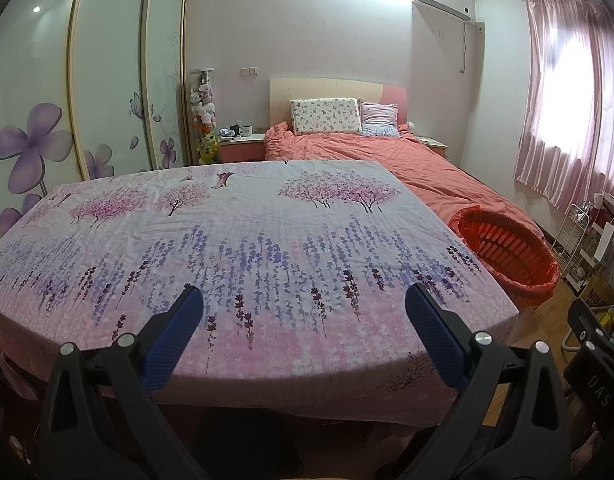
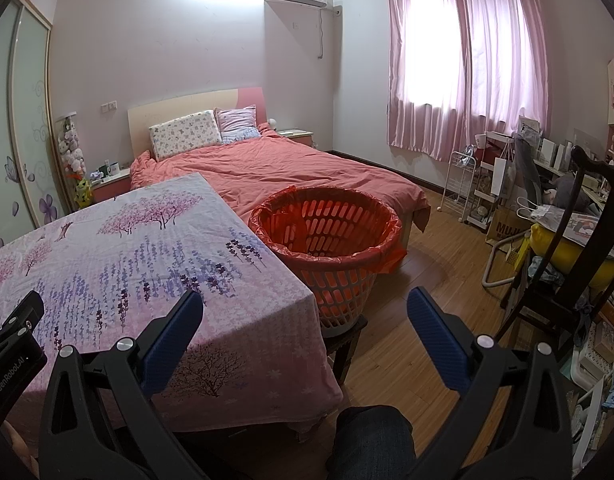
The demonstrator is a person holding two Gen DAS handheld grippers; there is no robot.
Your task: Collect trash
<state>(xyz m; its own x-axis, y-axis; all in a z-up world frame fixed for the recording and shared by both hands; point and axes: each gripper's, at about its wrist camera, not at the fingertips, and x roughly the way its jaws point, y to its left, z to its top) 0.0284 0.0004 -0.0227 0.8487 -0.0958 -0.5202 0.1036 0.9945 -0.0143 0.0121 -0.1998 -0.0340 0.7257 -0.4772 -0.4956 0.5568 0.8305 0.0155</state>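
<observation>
The left gripper [image 1: 305, 304] hangs over the near edge of the table [image 1: 243, 240], its 2 blue-padded fingers [image 1: 175, 332] spread wide with nothing between them. The right gripper [image 2: 305, 310] is just as wide and empty, held past the table's near right corner, with 1 finger over the cloth and the other over the wooden floor [image 2: 427, 272]. In the right wrist view, part of the left gripper's black body shows at the lower left edge; in the left wrist view, the right one's body shows at the lower right.

The table is covered by a floral cloth [image 1: 227, 208] printed with pink trees and purple lavender stems, and it hangs down over the near and right edges.

The basket [image 2: 335, 280], a slatted one lined with a red plastic bag [image 2: 391, 256], stands just beside the table's right edge, toward the far corner, on a dark stool [image 2: 347, 340]. The bag's rim is folded over the basket's lip. What can be seen of the inside shows only the liner.

Beyond the table's far edge lies a bed [image 2: 291, 168] with a salmon quilt and 2 pillows [image 2: 187, 134] against the headboard. A pink curtain [image 2: 467, 60] covers the window on the right wall, and a dark wooden chair [image 2: 579, 248] stands near the right gripper.
</observation>
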